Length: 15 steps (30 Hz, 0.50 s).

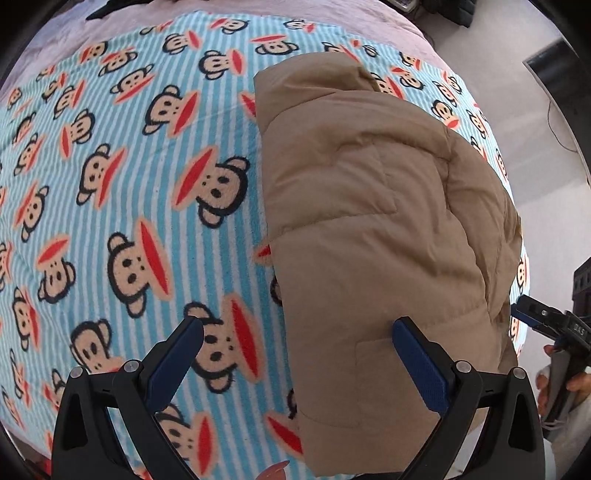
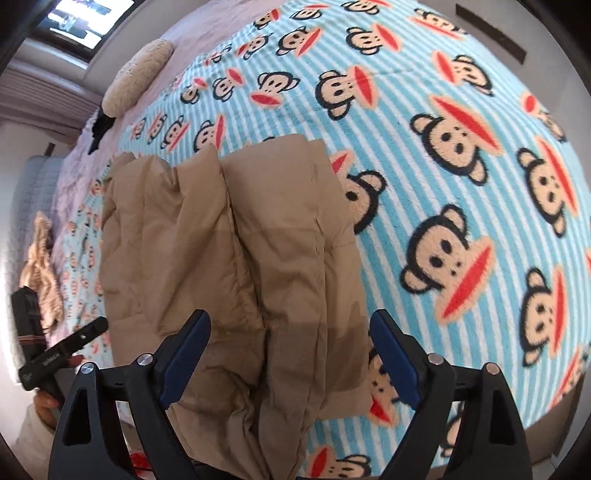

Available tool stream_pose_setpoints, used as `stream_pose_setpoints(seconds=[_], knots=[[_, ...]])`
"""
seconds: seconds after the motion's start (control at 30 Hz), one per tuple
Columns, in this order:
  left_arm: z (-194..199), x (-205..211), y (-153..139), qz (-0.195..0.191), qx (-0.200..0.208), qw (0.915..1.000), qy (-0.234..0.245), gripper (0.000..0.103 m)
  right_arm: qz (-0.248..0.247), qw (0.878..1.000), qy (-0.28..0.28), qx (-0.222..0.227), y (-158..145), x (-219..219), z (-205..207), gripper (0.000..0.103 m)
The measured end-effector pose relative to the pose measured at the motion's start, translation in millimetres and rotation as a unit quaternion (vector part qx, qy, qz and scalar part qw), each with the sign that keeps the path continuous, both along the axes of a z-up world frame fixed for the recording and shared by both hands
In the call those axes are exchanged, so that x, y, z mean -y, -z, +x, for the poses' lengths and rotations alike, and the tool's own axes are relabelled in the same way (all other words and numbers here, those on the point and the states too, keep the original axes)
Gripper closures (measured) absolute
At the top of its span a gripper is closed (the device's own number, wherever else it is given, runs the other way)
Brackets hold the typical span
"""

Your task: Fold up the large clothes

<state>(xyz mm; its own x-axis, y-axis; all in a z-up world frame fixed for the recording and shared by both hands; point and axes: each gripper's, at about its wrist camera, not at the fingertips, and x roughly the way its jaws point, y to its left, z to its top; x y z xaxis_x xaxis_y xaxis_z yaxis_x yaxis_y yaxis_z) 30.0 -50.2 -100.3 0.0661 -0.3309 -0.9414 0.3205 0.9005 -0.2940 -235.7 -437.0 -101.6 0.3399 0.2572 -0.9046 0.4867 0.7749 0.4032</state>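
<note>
Tan puffer jacket [image 1: 376, 229] is lying folded into a long padded bundle on the bed, sitting on a fleece blanket [image 1: 129, 166] with light blue and white stripes and a repeating monkey-face print. Blanket is covering most of the bed; a pale pink quilt [image 1: 258, 11] is showing past its far edge. Left gripper [image 1: 297, 341] is hanging above the near end of the jacket with jaws wide apart, nothing between the pads: one finger is over the blanket, the other over the jacket's near left edge. Right gripper [image 2: 290, 338] is also standing wide open over the jacket's near end, pads clear of the fabric and gripping nothing. In the left wrist view the right gripper is showing at the right edge, a hand [image 1: 554, 376] wrapped around its handle. In the right wrist view a beige cushion [image 2: 138, 75] is sitting on the quilt toward the far corner, a dark item just beside it, too small to identify. A tan fluffy garment [image 2: 40, 266] is lying at the left edge of the bed. A window [image 2: 81, 26] is showing bright at top left, and pale floor [image 1: 535, 110] is running along the bed's side.
</note>
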Motion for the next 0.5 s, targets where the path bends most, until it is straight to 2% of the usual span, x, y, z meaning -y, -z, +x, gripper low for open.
stream_pose_setpoints(seconds=[0.03,0.13,0.23,0.4,0.5], knots=[[1,0,1,-0.003,-0.003,1.0000,-0.001,0.001,0.005,1.000,-0.003,0.003,3,3,2,0.000],[5,1,4,-0.019,-0.015,0.9997,-0.002,0.001,0.015,1.000,-0.015,0.009,13,7,6,0.000],[12,1,11,-0.052,-0.043,0.9977,-0.007,0.001,0.035,0.999,-0.028,0.000,24,12,16,0.000],[19,2,20,-0.095,-0.072,0.9929,-0.001,0.001,0.075,0.996,-0.053,0.000,28,13,36,0.000],[24,8,26,-0.116,-0.084,0.9896,0.012,0.001,0.064,0.994,-0.086,-0.007,29,7,49,0.000]])
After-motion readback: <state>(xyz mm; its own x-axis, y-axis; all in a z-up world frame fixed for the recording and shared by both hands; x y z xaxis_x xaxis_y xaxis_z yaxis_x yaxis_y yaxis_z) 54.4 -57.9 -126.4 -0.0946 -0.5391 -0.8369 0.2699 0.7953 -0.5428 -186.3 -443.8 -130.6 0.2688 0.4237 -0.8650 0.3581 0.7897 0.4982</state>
